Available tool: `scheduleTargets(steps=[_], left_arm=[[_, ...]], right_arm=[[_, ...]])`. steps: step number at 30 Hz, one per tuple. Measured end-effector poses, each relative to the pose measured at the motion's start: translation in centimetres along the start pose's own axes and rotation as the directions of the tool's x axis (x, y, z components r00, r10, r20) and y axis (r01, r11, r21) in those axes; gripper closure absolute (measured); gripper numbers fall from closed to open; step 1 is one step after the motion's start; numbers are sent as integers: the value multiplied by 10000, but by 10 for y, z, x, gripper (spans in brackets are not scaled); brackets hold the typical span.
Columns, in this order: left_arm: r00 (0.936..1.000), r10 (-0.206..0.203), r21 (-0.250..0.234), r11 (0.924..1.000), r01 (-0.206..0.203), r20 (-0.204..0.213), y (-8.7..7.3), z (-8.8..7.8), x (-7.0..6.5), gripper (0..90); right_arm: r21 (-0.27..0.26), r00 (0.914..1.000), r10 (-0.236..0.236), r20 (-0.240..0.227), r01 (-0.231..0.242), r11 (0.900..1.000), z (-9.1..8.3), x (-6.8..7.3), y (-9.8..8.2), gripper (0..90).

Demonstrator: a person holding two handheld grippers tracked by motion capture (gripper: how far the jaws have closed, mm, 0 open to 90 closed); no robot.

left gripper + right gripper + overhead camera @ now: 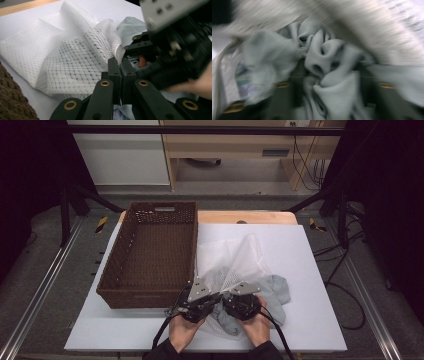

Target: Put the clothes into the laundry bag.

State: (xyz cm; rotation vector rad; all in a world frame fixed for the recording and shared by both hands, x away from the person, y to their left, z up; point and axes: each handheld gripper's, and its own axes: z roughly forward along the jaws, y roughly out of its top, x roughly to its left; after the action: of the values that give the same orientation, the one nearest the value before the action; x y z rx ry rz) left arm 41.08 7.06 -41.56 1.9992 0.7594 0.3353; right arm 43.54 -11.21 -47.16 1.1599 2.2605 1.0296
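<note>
left gripper (212, 296): jaws pressed together on mesh bag (75, 57) edge | right gripper (231, 296): jaws partly spread, grey cloth (329, 65) bunched between | both items: tabletop (300, 270) front edge, right of basket (150, 255)

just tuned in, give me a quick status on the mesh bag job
Left gripper shut on white mesh bag edge. Right gripper in grey garment, grip unclear. Wicker basket alongside, nothing blocking.
</note>
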Motion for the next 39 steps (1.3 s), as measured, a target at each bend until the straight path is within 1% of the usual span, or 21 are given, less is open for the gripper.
scheduleTargets(steps=[1, 2, 3, 5, 6, 8, 10, 12, 13, 15, 20, 25, 27, 28, 30, 32, 34, 35, 36, 38, 39], left_arm=[[10000, -9, 9, 10000, 9, 32, 0, 0, -1, 882], [10000, -9, 9, 10000, 9, 32, 0, 0, -1, 882], [10000, 1, 74, 10000, -1, 70, 0, 0, -1, 882], [9999, 27, 127, 9999, -29, 129, -1, 1, -2, 882], [9999, 4, 140, 9999, -6, 164, -1, 2, -3, 882], [9998, 6, 209, 9998, -11, 212, -1, 4, -3, 882], [9998, 31, 310, 9995, -36, 181, -2, 6, -4, 881], [9999, 30, 403, 9992, -34, 100, -4, 9, -3, 882], [9999, -20, 435, 9991, 16, 102, -5, 10, -1, 882], [9999, -118, 447, 9989, 113, 101, -7, 11, 2, 882], [9998, -165, 246, 9996, 167, -70, -7, 9, 6, 881], [9999, -24, 269, 9996, 28, -157, -7, 10, 4, 879], [9998, 51, 322, 9995, -45, -167, -8, 11, 4, 879], [9998, 98, 343, 9994, -92, -175, -8, 11, 4, 879], [9996, 180, 407, 9990, -171, -219, -9, 12, 3, 880], [9996, 174, 462, 9988, -164, -208, -9, 14, 3, 879], [9994, 237, 548, 9982, -223, -238, -10, 15, 3, 879], [9994, 248, 574, 9981, -234, -242, -10, 15, 4, 878], [9994, 239, 599, 9980, -225, -237, -10, 16, 4, 878], [9995, 188, 618, 9979, -172, -257, -11, 16, 4, 877], [9996, 165, 629, 9979, -150, -242, -11, 16, 4, 877]], right_arm=[[-44, 9997, 234, -26, -234, 9997, 0, -4, 2, 664], [-44, 9997, 234, -26, -234, 9997, 0, -4, 2, 664], [-219, 9992, 387, 126, -384, 9990, -1, -6, 3, 685], [-850, 9947, 669, 781, -602, 9946, -4, -9, 5, 699], [-1237, 9907, 920, 1005, -793, 9892, -5, -10, 7, 700], [-1651, 9857, 1113, 1266, -897, 9822, -5, -11, 9, 698], [-1713, 9803, 1118, 1626, -836, 9817, 1, -11, 9, 682], [-1226, 9812, 1139, 1560, -952, 9879, 15, -12, 7, 625], [-1126, 9832, 1010, 1522, -843, 9901, 19, -12, 6, 581], [-1201, 9875, 689, 1420, -519, 9914, 16, -10, 6, 489], [-1386, 9976, 524, 454, -456, 9893, -13, -10, 2, 236], [-1519, 9999, -31, 148, 53, 9884, -47, -12, -15, 165], [-1428, 9995, -212, 226, 242, 9895, -56, -21, -22, 156], [-1313, 9992, -152, 368, 199, 9911, -59, -27, -26, 144], [-1290, 9975, 315, 635, -231, 9914, -60, -40, -34, 143], [-1013, 9955, 654, 681, -583, 9931, -54, -53, -41, 140], [-896, 9948, 784, 646, -725, 9933, -46, -59, -45, 185], [-825, 9957, 747, 548, -700, 9941, -43, -60, -45, 234], [-788, 9965, 678, 495, -638, 9948, -41, -60, -46, 314], [-758, 9985, 524, 136, -512, 9958, -39, -60, -46, 490], [-767, 9987, 488, 148, -476, 9959, -40, -59, -45, 566]])
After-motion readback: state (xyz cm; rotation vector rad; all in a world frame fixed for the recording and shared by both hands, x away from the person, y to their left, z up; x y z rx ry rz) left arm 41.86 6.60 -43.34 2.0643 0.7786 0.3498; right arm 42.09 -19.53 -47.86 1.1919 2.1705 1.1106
